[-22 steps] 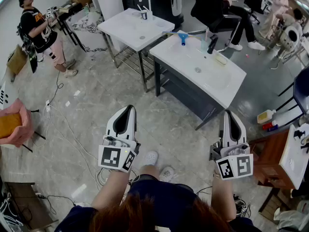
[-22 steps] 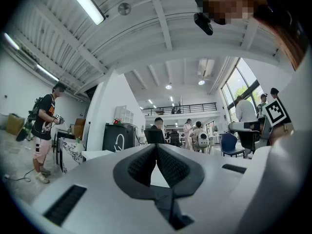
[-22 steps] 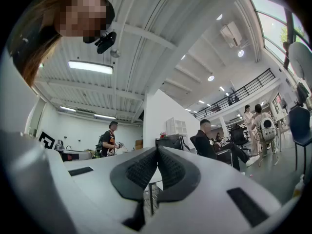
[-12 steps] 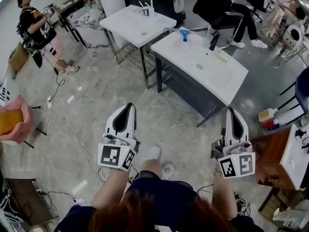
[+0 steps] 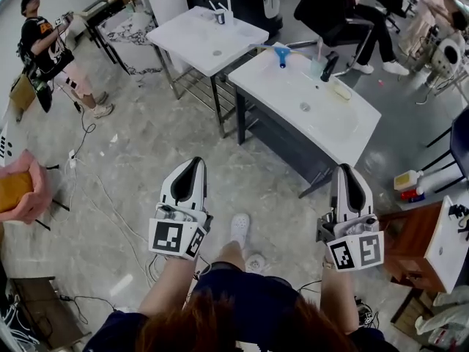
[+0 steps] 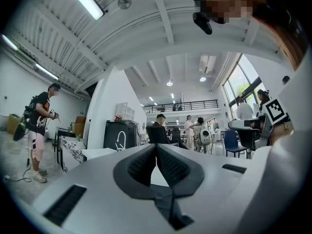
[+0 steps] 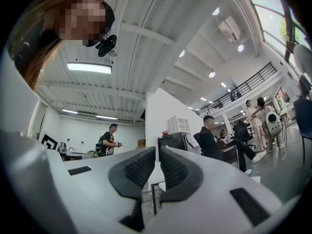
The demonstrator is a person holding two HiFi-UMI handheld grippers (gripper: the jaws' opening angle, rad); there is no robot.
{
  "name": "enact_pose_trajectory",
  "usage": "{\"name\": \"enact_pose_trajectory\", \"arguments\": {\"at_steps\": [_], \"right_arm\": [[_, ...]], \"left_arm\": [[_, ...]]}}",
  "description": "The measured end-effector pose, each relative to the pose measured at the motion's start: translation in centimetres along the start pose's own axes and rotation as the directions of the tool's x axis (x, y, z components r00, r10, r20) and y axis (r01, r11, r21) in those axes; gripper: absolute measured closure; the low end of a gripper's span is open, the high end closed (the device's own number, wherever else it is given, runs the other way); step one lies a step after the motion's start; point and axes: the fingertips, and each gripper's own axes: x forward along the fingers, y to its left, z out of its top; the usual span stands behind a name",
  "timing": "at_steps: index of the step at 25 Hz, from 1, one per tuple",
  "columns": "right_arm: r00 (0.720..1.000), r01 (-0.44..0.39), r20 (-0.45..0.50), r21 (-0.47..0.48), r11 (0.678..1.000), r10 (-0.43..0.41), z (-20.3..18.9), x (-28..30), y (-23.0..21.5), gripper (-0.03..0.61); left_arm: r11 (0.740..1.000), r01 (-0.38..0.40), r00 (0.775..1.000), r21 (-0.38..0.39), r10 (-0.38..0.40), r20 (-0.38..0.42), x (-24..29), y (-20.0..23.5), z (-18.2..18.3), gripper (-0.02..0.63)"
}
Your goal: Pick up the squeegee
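The squeegee (image 5: 281, 53), with a blue head and a long pale handle, lies at the far end of the nearer white sink counter (image 5: 344, 134), well ahead of both grippers. My left gripper (image 5: 192, 169) is held over the floor with its jaws shut and nothing between them; in the left gripper view (image 6: 156, 147) the pads meet at the tip. My right gripper (image 5: 346, 173) is held level beside it, also shut and empty, and its pads nearly touch in the right gripper view (image 7: 157, 151).
A second white sink counter (image 5: 183, 46) stands left of the first. A black faucet (image 5: 326, 66) and a yellow block (image 5: 341, 92) sit near the squeegee. A seated person (image 5: 330, 9) is behind, a standing person (image 5: 45, 46) far left. Cables (image 5: 95, 189) cross the floor; a wooden table (image 5: 410, 240) is at right.
The sinks have drifted slightly in the head view and my foot has stepped forward. Both grippers keep their places in the view and stay shut.
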Motion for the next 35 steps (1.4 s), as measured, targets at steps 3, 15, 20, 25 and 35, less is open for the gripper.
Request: {"name": "enact_pose_trajectory", "arguments": {"at_steps": [3, 15, 20, 25, 35], "right_arm": [[1.000, -0.008, -0.022, -0.002, 1.000, 0.007, -0.8, 3.7, -0.9, 0.464], [0.999, 0.040, -0.008, -0.015, 0.999, -0.040, -2.0, 19.0, -5.1, 0.318], [0.998, 0.047, -0.032, -0.009, 0.999, -0.048, -3.2, 23.0, -5.7, 0.289], [0.997, 0.041, -0.065, 0.001, 0.999, -0.041, -4.7, 26.1, -7.0, 0.265], [0.997, -0.038, -0.065, 0.015, 0.999, 0.039, -6.4, 33.8, -11.4, 0.239]], "left_arm": [[1.000, 0.007, 1.000, -0.003, -0.007, 0.001, 3.7, 1.5, -0.2, 0.590], [0.994, 0.109, 0.994, -0.012, -0.109, -0.001, 19.8, 7.8, -0.9, 0.591], [0.991, 0.130, 0.992, -0.020, -0.130, 0.000, 24.0, 10.3, -1.1, 0.589], [0.992, 0.117, 0.993, -0.042, -0.118, -0.023, 27.0, 11.9, -2.4, 0.589], [0.998, 0.048, 0.998, -0.033, -0.049, -0.036, 33.1, 13.6, -3.7, 0.589]]}}
